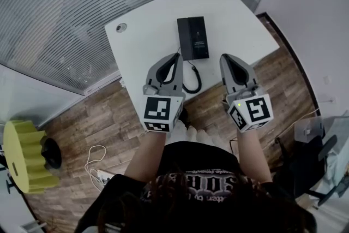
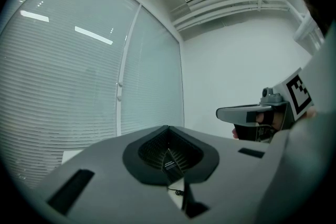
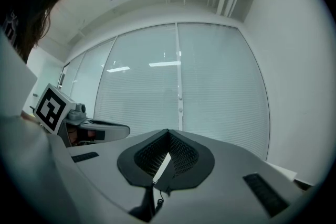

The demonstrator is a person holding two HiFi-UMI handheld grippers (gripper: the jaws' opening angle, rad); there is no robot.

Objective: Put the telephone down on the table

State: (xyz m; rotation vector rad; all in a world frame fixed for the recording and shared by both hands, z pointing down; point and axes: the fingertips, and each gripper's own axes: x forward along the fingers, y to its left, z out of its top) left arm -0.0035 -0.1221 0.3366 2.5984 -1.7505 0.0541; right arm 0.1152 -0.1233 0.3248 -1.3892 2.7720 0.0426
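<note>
The telephone (image 1: 193,37) lies flat on the white worktop (image 1: 143,43), toward its far side at twelve o'clock from the person, with its curly cord (image 1: 192,82) looping back toward the near edge. The left gripper (image 1: 175,57) and the right gripper (image 1: 226,58) hover side by side over the near edge, one at each side of the cord. Each has its fingers (image 2: 147,155) pressed fully together with nothing between them.

As I see it, the put-down is either finished or not yet started, since the telephone rests on the worktop and neither gripper holds it. Any further handling would call for a reach forward toward twelve o'clock and for the fingers to part first.

The worktop is otherwise nearly bare. Slatted blinds (image 1: 65,8) behind glass run along ten to twelve o'clock. The floor (image 1: 82,117) is wood plank, with a yellow-green stool (image 1: 22,155) at eight o'clock and a loose white cable (image 1: 95,163) lying near it.
</note>
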